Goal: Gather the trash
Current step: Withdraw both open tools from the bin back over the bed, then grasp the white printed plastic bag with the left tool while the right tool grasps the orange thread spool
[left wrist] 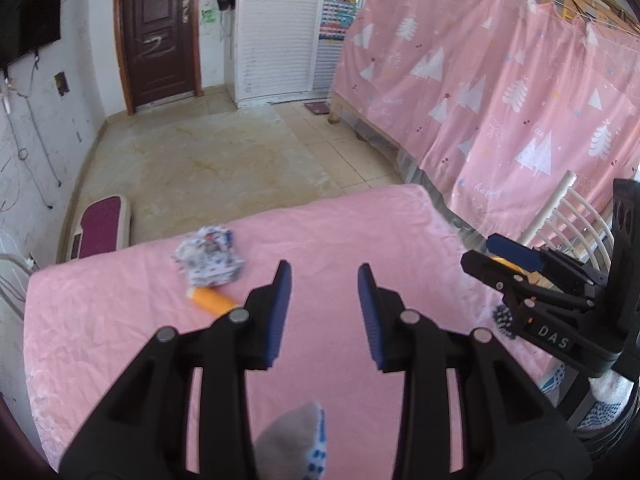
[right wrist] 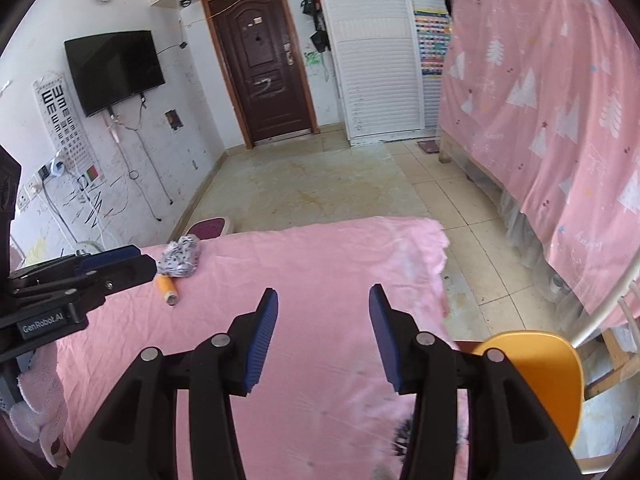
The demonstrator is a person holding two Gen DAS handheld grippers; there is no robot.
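Both tongs tilt down over the pink-clothed table (right wrist: 320, 264), the left tongs (left wrist: 324, 312) and right tongs (right wrist: 320, 336) each with blue pads apart — nothing between them. The trash lies near the table's far left edge — a crumpled white printed wrapper (left wrist: 209, 257) touching an orange plastic tube (left wrist: 214, 300), well ahead of both.

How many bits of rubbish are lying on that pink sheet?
2 clearly: a crumpled white printed paper wad near the far left edge, and an orange plastic tube right beside it, nearer us. A dark speckled thing at right is mostly hidden.
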